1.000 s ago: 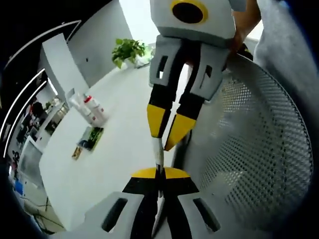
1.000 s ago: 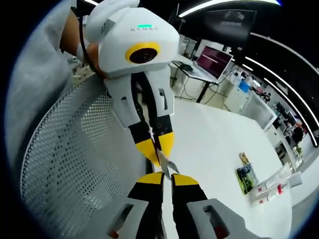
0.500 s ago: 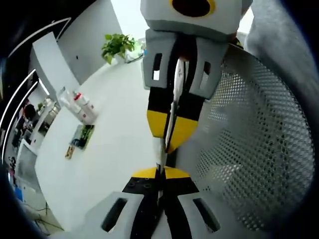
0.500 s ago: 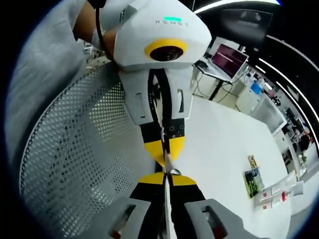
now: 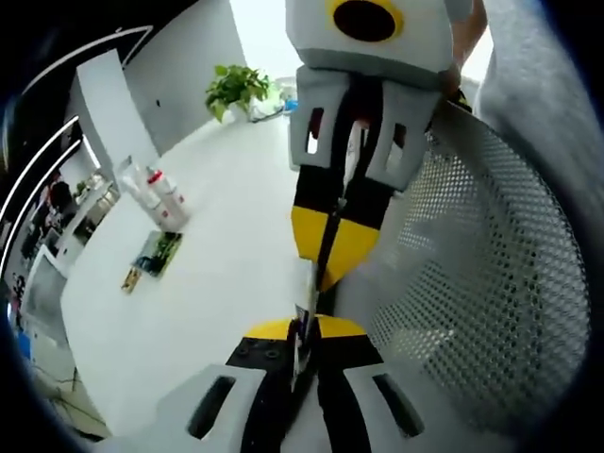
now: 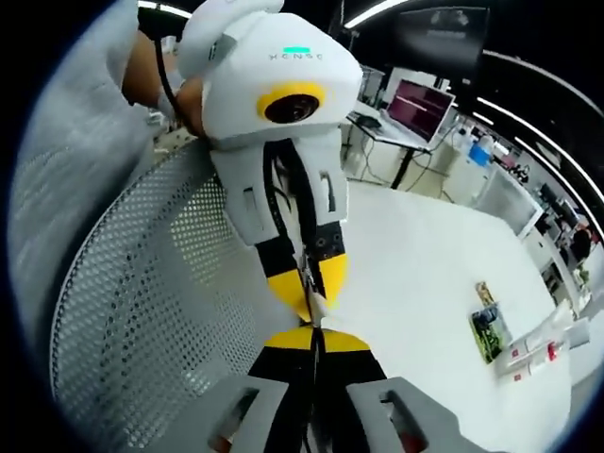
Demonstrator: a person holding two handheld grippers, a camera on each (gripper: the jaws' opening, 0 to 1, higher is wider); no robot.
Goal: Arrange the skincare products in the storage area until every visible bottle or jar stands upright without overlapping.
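Facing each other tip to tip, the two grippers meet above the edge of a white table (image 5: pixel 217 245). In the left gripper view the left gripper (image 5: pixel 304 332) has its yellow-tipped jaws pressed together on a thin pale strip (image 5: pixel 301 311) that rises between them; what the strip is cannot be told. The right gripper (image 5: pixel 332 253) comes down from the top of that view, its jaws narrow, tips closed against each other just above the strip.

In the right gripper view the right gripper (image 6: pixel 311 338) rises from the bottom with jaws together, and the left gripper (image 6: pixel 308 288) hangs from above, jaws closed, its tips touching the right gripper's tips. A small pale sliver shows at the meeting point; whether the right jaws actually pinch it cannot be told.

A perforated white mesh basket (image 5: pixel 491 283) curves beside the grippers, on the right in the left gripper view, and on the left in the right gripper view (image 6: pixel 142 311).

The skincare tubes (image 5: pixel 156 193) lie flat far across the table, well apart from the basket, with a green packet (image 5: pixel 156 255) beside them. The right gripper view shows the same tubes (image 6: pixel 543 349) and packet (image 6: pixel 488 332).

The left gripper view adds a potted plant (image 5: pixel 236 90); the right gripper view adds a lit monitor (image 6: pixel 423 104) and a hand (image 6: pixel 179 90) gripping the left gripper.
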